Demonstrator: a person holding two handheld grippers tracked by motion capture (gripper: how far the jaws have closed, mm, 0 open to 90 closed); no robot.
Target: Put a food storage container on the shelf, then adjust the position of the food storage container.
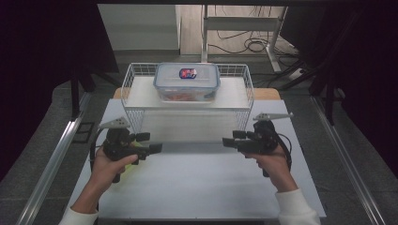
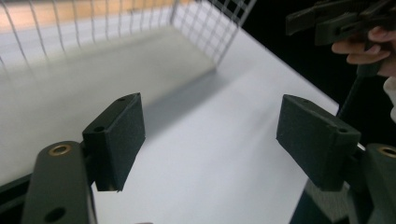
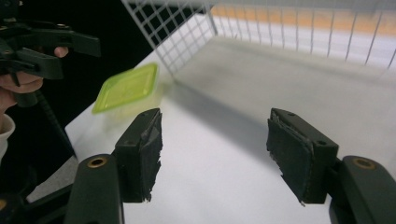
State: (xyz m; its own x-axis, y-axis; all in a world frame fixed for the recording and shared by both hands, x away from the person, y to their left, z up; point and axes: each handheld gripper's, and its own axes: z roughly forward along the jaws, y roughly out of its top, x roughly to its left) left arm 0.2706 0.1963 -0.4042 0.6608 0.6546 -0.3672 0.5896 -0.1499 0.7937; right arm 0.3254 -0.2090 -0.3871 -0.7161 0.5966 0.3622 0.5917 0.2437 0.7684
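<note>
Bright overhead light, dark surroundings, soft shadows, blurred gripper views.

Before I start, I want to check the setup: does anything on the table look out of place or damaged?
Mostly tidy. The clear lidded container sits squarely on the wire shelf. One oddity: the right gripper view shows a green-lidded container near the table's edge, by the left gripper. The right gripper's pad looks frayed at its edge.
</note>
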